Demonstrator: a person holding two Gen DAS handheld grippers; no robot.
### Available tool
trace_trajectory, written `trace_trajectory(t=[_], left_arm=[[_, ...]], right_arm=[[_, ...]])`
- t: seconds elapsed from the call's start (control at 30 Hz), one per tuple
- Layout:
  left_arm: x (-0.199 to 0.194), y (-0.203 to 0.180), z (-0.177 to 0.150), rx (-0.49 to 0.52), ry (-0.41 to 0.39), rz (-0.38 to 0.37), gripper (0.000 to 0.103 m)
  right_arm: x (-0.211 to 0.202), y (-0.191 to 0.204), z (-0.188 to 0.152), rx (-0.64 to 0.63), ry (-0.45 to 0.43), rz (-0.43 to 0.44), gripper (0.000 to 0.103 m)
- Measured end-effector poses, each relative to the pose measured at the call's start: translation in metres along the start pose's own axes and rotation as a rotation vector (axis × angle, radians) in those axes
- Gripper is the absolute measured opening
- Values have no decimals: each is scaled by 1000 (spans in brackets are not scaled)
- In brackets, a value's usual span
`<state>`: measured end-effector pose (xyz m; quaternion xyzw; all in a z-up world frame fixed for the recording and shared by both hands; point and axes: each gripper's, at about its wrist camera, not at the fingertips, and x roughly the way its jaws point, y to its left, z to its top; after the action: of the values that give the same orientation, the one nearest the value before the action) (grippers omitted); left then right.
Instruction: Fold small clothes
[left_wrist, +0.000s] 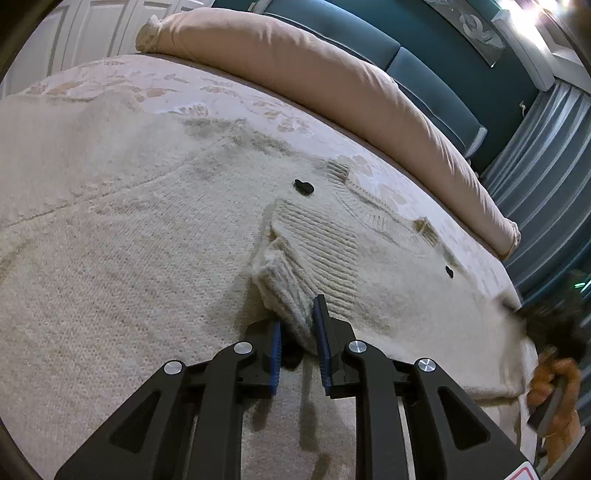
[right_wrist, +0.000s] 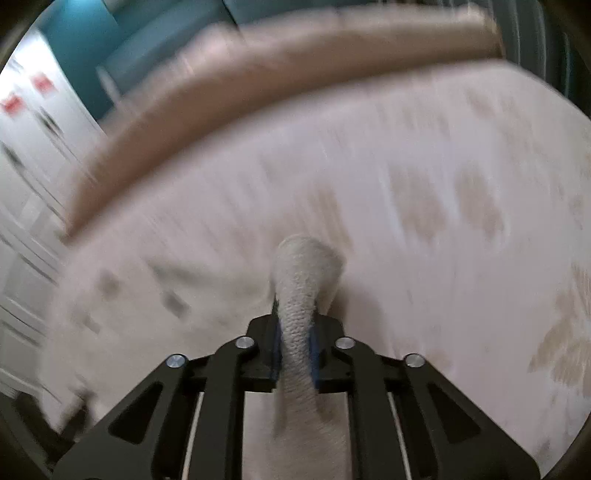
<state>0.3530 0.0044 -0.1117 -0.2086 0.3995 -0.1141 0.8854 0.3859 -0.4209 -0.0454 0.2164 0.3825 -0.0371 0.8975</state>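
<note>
Holding the ribbed cuff (left_wrist: 306, 266) of the cream knitted cardigan (left_wrist: 147, 240) in my left hand-held gripper (left_wrist: 299, 350), jaws nearly closed on the bunched wool, I see the garment lying spread across the pale floral bed (left_wrist: 258, 107). My right hand-held gripper (right_wrist: 295, 354) is clamped on a rolled fold of the same knit (right_wrist: 299, 295), its view badly blurred. I judge the loose wool could slip from either narrow pinch, or a hasty pull could stretch the knit and drag the fold crooked.
</note>
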Motion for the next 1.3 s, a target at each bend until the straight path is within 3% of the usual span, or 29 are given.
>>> trace_trajectory(t=[0.03,0.1,0.13,0.2,0.3,0.37,0.43,0.53,0.63,0.67,0.73,0.77,0.83,0.87,0.9,1.03,1.17,1.3], left_arm=[[1,-1,0,5,0,3,19],[3,-5,-1,28,2,2,28],[3,-9,-1,47,3,6,30],[4,-15,-2,82,3,37,32],[5,-17,-3,95,3,47,34],[5,-17,-2,94,2,47,34],[6,-17,-3,95,3,49,34],[6,-18,-2,97,5,55,34],[6,-20,-1,101,8,66,34],[5,-21,-1,100,7,69,34],[2,-20,1,88,9,68,34],[-3,-19,2,74,12,71,36],[-22,-11,-2,33,9,87,49],[-33,-6,-6,16,5,102,60],[-47,3,-11,-6,-2,119,68],[-106,61,-2,-50,-40,218,77],[-149,152,36,-130,-62,369,78],[-183,266,99,-287,-112,529,78]], right_arm=[[-5,-5,0,-7,-64,-20,10],[37,-28,-8,29,106,-142,10],[44,-35,-13,44,138,-147,11],[18,-39,-16,95,55,-129,18],[-32,-34,-34,133,-26,-69,18],[-59,-29,-57,129,-40,-42,19],[-68,-21,-78,106,9,21,18],[-47,-8,-111,-56,108,-129,14],[-65,-9,-123,10,63,-155,17],[-78,5,-126,2,37,-211,20],[-93,30,-139,-15,17,-223,26],[-95,35,-145,-22,19,-215,28],[-103,59,-169,-58,34,-185,29],[-103,74,-183,-100,55,-167,35],[-105,81,-195,-134,67,-167,39],[-104,96,-230,-209,95,-167,58],[-101,103,-253,-275,26,-195,69],[-97,102,-248,-261,40,-168,78]])
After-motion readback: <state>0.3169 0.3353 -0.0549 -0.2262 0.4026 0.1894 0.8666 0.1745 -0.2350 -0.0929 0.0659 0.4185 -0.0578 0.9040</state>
